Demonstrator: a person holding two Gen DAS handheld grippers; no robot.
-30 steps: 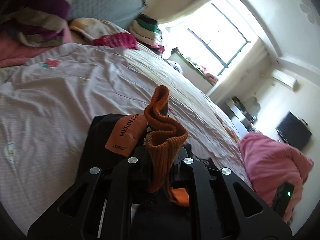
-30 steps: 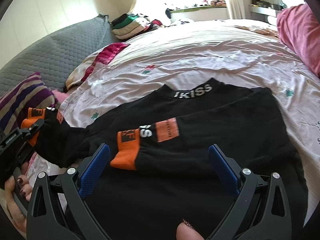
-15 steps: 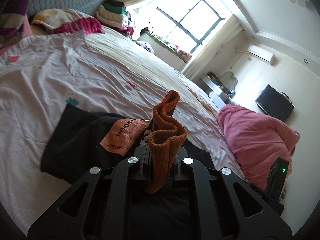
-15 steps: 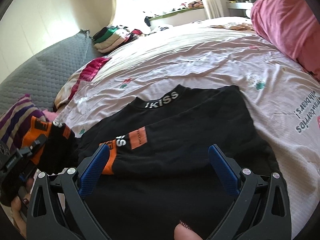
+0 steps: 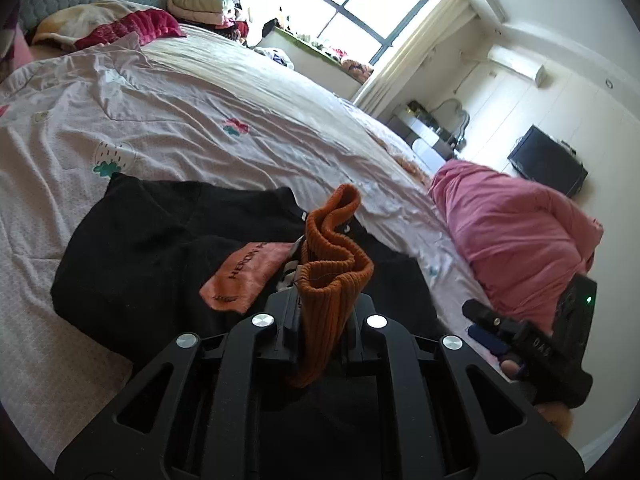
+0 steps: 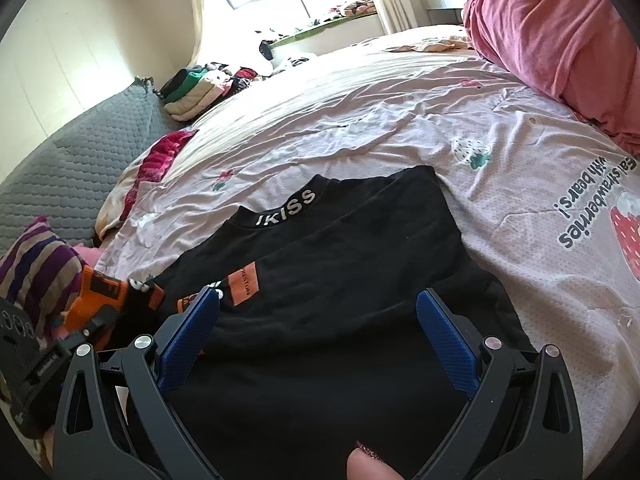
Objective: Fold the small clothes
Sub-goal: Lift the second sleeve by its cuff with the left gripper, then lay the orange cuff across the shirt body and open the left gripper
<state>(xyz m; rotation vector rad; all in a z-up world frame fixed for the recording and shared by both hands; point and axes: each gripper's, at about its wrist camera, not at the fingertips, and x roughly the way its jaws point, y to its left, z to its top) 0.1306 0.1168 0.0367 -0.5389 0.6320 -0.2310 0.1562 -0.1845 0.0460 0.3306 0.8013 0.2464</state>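
A black sweater with an "IKISS" collar lies flat on the bed. One sleeve, with an orange patch, is folded across its chest. My left gripper is shut on the orange ribbed cuff of the other sleeve and holds it above the sweater's body. In the right wrist view that gripper and the cuff sit at the sweater's left side. My right gripper hovers open over the lower body, with nothing between its blue pads.
The pale strawberry-print sheet spreads around the sweater. A pink quilt is heaped on the right. Stacked folded clothes lie by the grey quilted headboard. A striped pillow sits at the left.
My left gripper has carried the orange cuff sideways over the sweater's body, and the right gripper's body has come into its view. The right gripper has shifted and rolled a little, still open.
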